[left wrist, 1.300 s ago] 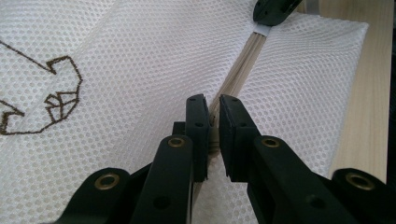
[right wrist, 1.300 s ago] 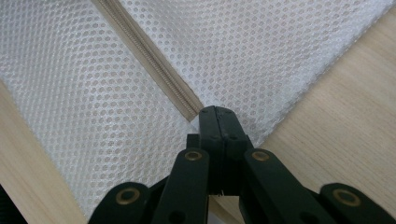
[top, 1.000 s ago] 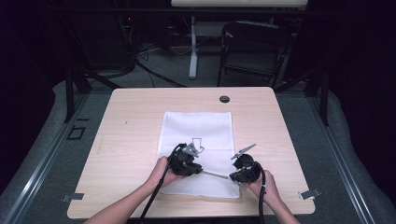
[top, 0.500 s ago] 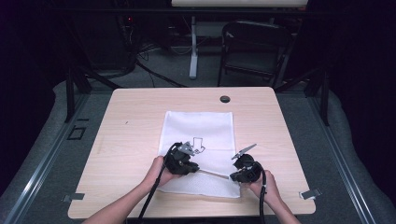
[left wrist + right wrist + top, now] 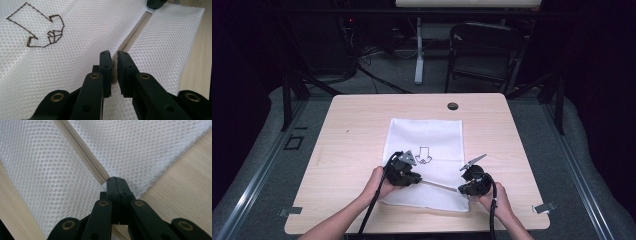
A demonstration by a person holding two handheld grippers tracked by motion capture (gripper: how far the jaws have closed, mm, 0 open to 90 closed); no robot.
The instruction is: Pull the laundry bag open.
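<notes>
- The right gripper sits nearest, at the near right corner of the white mesh bag, its fingers pressed together on the zipper's end.
- The left gripper rests further along the zipper, fingers narrowly parted around a zipper piece.
- The bag lies flat mid-table, an embroidered arrow on it.
- Beyond it, a small black disc.

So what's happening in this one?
A person works on a white mesh zipper bag lying flat on a wooden table, a gripper in each hand. The right gripper is shut on the end of the bag's beige zipper at the bag's edge, seemingly anchoring it. The left gripper sits astride the zipper line farther along, jaws a little apart with something beige between them, likely the slider. Whether the zip is being opened or closed is unclear.
</notes>
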